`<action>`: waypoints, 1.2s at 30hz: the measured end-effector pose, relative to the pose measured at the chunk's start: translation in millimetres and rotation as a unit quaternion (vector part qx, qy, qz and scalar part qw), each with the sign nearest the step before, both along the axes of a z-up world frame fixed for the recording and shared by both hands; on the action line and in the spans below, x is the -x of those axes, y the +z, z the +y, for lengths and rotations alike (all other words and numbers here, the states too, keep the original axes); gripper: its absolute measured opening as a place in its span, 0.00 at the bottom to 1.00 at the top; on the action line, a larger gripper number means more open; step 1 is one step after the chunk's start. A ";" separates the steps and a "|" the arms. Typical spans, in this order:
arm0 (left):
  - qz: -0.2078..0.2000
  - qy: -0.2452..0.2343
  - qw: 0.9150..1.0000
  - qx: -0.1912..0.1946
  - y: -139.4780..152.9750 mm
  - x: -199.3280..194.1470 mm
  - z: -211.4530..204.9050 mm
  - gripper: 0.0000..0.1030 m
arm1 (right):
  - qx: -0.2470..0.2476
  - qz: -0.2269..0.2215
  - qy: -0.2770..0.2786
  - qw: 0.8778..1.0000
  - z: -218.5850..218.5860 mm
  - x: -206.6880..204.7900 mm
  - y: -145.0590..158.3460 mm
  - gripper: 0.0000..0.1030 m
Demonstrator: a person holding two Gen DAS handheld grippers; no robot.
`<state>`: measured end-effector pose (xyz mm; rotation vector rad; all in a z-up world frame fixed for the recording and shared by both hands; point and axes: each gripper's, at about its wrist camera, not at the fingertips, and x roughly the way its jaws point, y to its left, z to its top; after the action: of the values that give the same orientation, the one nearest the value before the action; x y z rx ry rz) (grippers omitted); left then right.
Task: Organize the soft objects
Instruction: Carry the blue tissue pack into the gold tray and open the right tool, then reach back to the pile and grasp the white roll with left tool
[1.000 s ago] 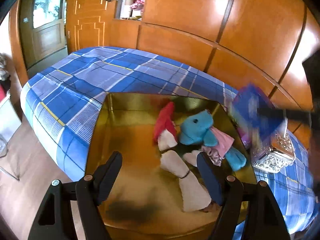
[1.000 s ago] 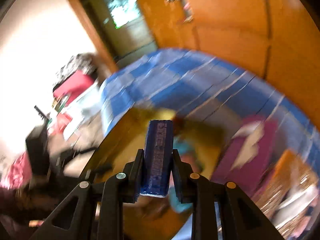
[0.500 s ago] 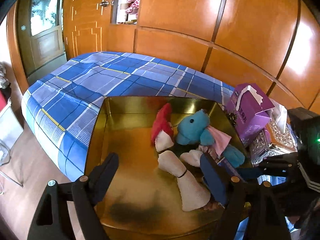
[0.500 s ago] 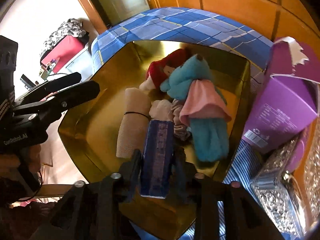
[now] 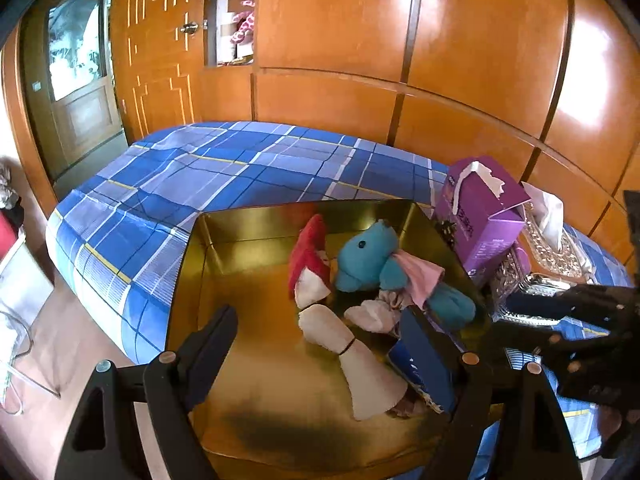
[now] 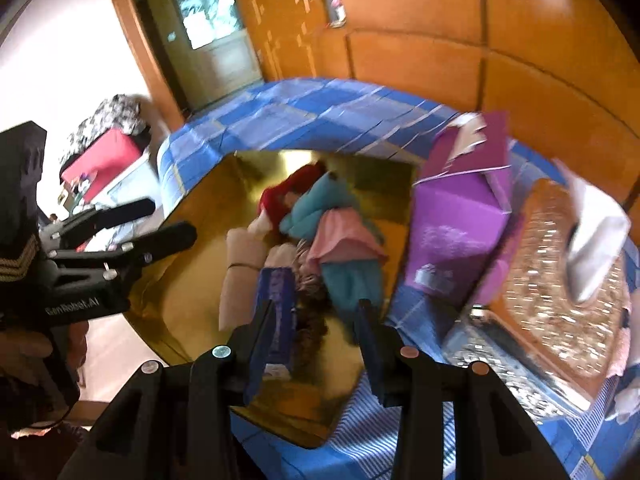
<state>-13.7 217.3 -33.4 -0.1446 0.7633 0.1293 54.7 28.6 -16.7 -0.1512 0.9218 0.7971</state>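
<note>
The right tongs (image 6: 316, 316) stand open over the gold box (image 6: 192, 216), the blue packet (image 6: 278, 312) touching the left finger, beside the teal plush (image 6: 340, 240).

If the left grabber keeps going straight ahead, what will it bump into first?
Probably the cream rolled cloth: it lies in the gold box just ahead of the open left gripper, between its fingers. Depth is hard to judge, so it might meet the box floor first.

Both wrist views overlook the gold tray (image 5: 256, 364) closely.
</note>
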 end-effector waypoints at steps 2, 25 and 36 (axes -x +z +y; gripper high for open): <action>0.002 -0.002 1.000 -0.002 -0.2 -0.3 -2.9 0.81 | -0.010 -0.009 -0.017 1.000 -9.6 0.1 4.4 0.40; -0.018 -0.058 0.997 -0.041 21.0 -4.8 -45.6 0.82 | -0.058 -0.052 -0.175 0.981 -124.9 13.2 20.3 0.40; -0.042 -0.110 0.991 -0.062 42.1 -16.7 -79.6 0.82 | -0.042 -0.041 -0.289 0.956 -216.9 23.4 5.7 0.39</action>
<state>3.0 137.7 8.8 0.0520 0.6812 -0.0382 31.3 -188.3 -11.0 0.1565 0.7932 0.2811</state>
